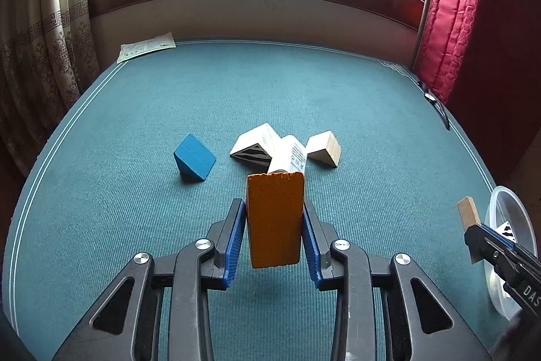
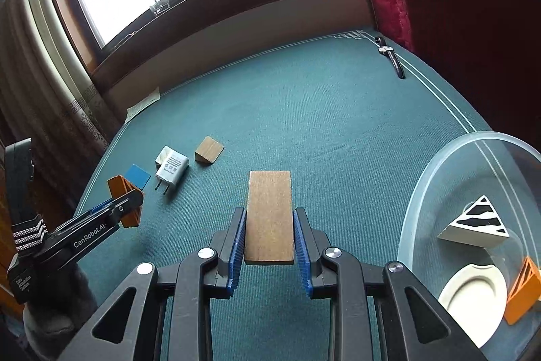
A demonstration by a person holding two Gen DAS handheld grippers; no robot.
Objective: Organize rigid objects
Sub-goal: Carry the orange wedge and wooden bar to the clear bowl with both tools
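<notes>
My left gripper [image 1: 274, 203] is shut on an orange block [image 1: 274, 222], held upright above the green table. Beyond it lie a blue wedge [image 1: 194, 158], a zebra-patterned white block [image 1: 253, 144], a white charger [image 1: 289, 156] and a plain wooden block [image 1: 324, 148]. My right gripper [image 2: 269, 212] is shut on a flat wooden block [image 2: 269, 215], left of a clear plastic tub [image 2: 407, 225]. The tub holds a zebra-patterned triangle [image 2: 473, 225], a white oval piece [image 2: 473, 296] and an orange block [image 2: 524, 290]. The left gripper [image 2: 125, 205] shows at the left edge of the right wrist view.
A wristwatch [image 2: 392, 56] lies near the table's far right edge and a paper sheet [image 1: 145, 47] at the far left corner. A red padded cushion [image 1: 453, 5] stands at the right, curtains at the left, a window sill behind.
</notes>
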